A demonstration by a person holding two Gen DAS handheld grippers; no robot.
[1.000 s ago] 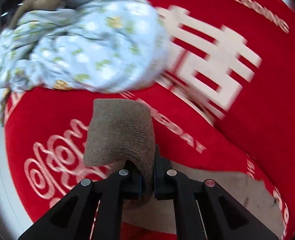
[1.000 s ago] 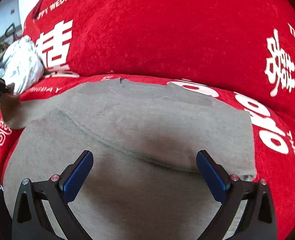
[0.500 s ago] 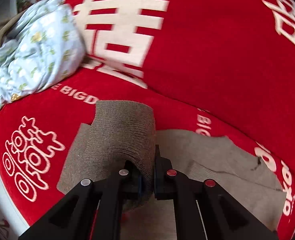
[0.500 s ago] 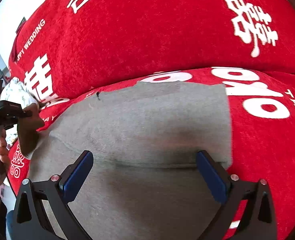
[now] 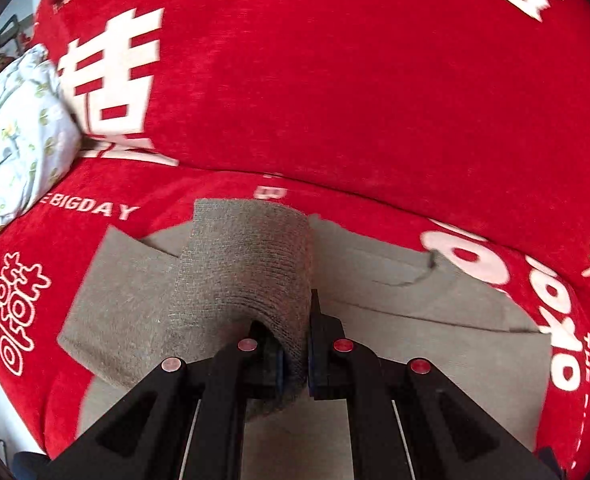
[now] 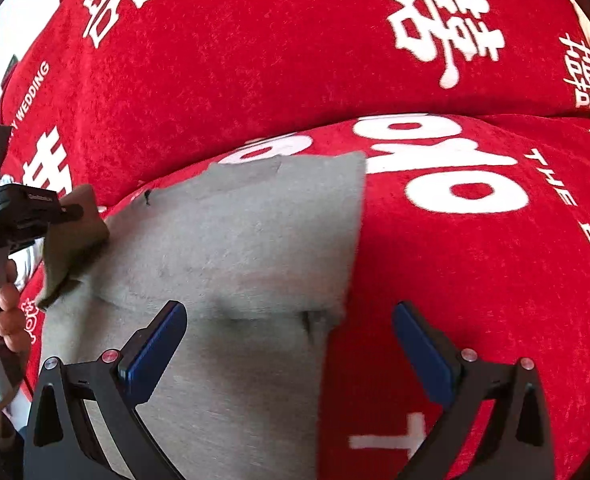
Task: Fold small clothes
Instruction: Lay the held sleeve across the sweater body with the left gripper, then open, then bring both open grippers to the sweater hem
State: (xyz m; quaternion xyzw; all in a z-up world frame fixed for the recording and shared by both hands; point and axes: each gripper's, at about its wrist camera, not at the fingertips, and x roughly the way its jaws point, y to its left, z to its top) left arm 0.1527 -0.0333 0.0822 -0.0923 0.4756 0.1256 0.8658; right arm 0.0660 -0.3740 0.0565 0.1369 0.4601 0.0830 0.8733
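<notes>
left gripper (image 5: 295, 356) carried sleeve (image 5: 247, 272) over grey garment (image 6: 231, 240), right gripper (image 6: 291, 344) spread wide

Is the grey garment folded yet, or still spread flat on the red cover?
Partly folded: the left gripper holds the grey garment's sleeve end lifted over its body, which lies spread flat.

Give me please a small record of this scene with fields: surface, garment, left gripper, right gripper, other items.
surface: red cover printed with white characters and words
garment: grey knit garment lying mostly flat on the cover
left gripper: left gripper shut on a ribbed end of the garment, lifted above the flat part
right gripper: right gripper open, holding nothing, over the garment's right edge
other items: crumpled floral cloth at the far left of the cover
</notes>
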